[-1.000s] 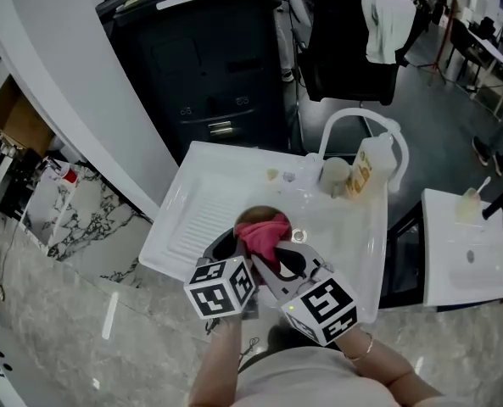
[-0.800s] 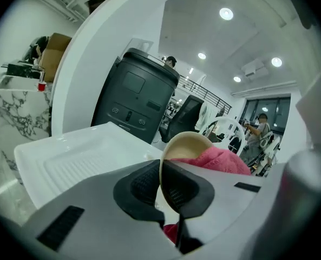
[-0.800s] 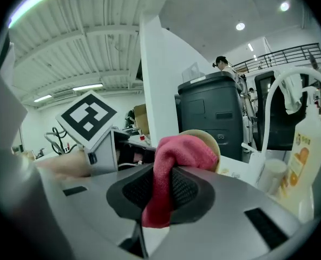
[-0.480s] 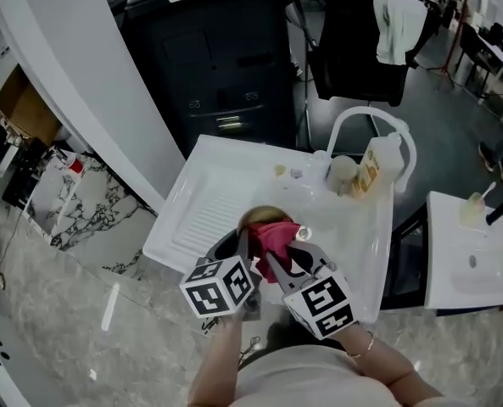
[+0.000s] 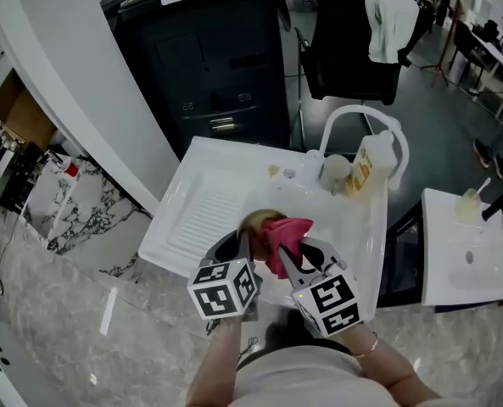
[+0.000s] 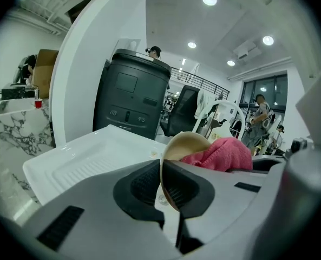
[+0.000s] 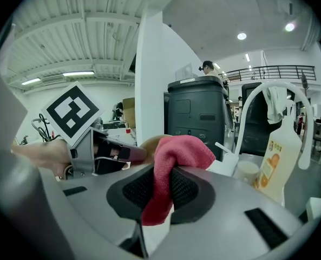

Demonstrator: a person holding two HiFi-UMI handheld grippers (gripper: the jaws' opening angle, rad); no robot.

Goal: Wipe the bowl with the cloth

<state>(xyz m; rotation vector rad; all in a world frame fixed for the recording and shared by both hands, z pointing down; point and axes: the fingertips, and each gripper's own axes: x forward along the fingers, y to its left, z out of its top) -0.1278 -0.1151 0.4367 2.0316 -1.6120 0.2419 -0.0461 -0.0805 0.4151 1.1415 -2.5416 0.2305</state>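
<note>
Left gripper view has the left gripper [image 6: 162,169] closed on the thin rim of a tan bowl [image 6: 186,144]. The bowl's wall is pinched edge-on between the black ribbed pads [image 6: 143,184], so the bowl stands tipped on its side with its hollow turned toward the right gripper. A pink cloth [image 6: 221,155] bulges out of that hollow.

In the right gripper view, the right gripper [image 7: 159,173] is clamped on the cloth. A fold is squeezed between its pads, a short tail hangs below them, and the bunched top lies against the bowl.

The head view shows both grippers, each carrying a cube with square markers, held close together above the near part of the white sink [image 5: 202,200]. Bowl and cloth are over the sink's basin, just beside its ribbed drainboard [image 5: 196,219].

At the sink's far rim stand a white cup [image 5: 334,175] and a soap bottle with an orange label [image 5: 366,170], both under a white arched tap [image 5: 360,114]. Behind the sink stands a black cabinet [image 5: 209,58]. Farther behind, toward the sink's right end, is a black chair [image 5: 344,58] with a white garment [image 5: 385,19] draped over its back. A pale stone counter [image 5: 64,312] runs along the sink's near left side.
</note>
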